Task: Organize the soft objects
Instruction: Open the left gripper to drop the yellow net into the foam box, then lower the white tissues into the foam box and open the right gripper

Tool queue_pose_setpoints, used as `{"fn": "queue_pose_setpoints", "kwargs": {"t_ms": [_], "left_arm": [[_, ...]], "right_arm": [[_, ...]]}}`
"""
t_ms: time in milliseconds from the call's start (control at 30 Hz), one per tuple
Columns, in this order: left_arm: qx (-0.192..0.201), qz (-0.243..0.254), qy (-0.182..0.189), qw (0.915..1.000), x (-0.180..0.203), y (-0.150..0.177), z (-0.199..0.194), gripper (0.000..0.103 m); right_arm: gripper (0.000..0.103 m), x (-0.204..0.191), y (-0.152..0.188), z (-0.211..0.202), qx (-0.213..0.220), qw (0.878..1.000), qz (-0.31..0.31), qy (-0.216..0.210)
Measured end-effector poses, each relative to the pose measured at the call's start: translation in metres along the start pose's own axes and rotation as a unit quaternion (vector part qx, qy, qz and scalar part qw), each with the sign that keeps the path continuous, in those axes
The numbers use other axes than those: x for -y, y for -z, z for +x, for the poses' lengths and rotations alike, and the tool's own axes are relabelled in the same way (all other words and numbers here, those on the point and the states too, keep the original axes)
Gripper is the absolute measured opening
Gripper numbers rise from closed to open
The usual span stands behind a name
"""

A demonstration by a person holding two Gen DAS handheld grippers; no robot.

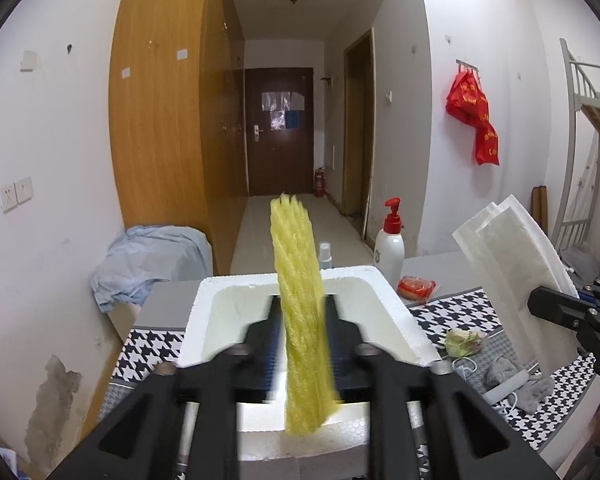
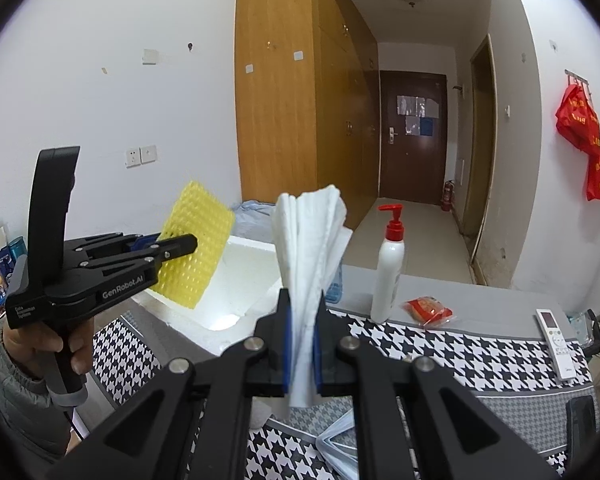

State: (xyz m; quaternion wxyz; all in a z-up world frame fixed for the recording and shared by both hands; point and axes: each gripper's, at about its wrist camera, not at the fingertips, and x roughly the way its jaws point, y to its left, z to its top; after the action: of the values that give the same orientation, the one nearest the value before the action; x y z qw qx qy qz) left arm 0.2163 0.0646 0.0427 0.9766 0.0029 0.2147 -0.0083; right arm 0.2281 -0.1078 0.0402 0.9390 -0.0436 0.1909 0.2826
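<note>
1. Two soft pieces are held aloft at once: a yellow foam net (image 1: 302,308) is clamped in the left gripper (image 1: 300,344), and folded white foam sheets (image 2: 310,276) are pinched in the right gripper (image 2: 302,344).
2. The white foam box (image 1: 396,300) is seen directly below and ahead of the left gripper, on the houndstooth cloth (image 2: 460,356); the yellow net hangs over its open cavity.
3. The net's long axis runs upright between the jaws, its frayed end pointing up and slightly away from the camera, its lower end just above the box.
4. The white sheets stand upright too, fanning out above the jaws; from the right wrist view the box lies to the left and beyond, so the left gripper is judged the nearer to it.
5. A short lowering into the box is judged to be the coming move for the net.
6. A pump bottle (image 2: 388,276) and a red packet (image 2: 428,308) stand beside the box, apart from both grippers.
</note>
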Motion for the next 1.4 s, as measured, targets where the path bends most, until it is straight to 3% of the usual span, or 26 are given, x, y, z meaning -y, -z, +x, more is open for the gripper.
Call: {"fn": "queue_pose_setpoints", "kwargs": {"t_ms": [33, 67, 267, 633, 1400], "left_arm": [[0.002, -0.003, 0.001, 1.0, -0.003, 0.0, 0.0, 0.055], [0.005, -0.007, 0.001, 1.0, -0.004, 0.0, -0.001, 0.066], [0.028, -0.009, -0.004, 0.9996, -0.012, 0.0, -0.013, 0.086], [0.052, -0.019, -0.036, 0.9979, -0.025, 0.003, -0.039, 0.099], [0.057, -0.023, -0.077, 0.9951, -0.055, 0.026, -0.069, 0.1]], "right_arm": [[0.011, -0.001, 0.0, 0.0, 0.0, 1.0, -0.001, 0.0], [0.011, -0.001, -0.001, 0.001, 0.0, 1.0, -0.001, 0.0], [0.011, -0.006, -0.004, 0.003, 0.003, 1.0, -0.005, -0.003], [0.011, -0.019, -0.013, 0.008, 0.008, 1.0, -0.014, -0.013], [0.011, -0.045, -0.029, 0.029, 0.001, 0.999, -0.034, -0.021]]}}
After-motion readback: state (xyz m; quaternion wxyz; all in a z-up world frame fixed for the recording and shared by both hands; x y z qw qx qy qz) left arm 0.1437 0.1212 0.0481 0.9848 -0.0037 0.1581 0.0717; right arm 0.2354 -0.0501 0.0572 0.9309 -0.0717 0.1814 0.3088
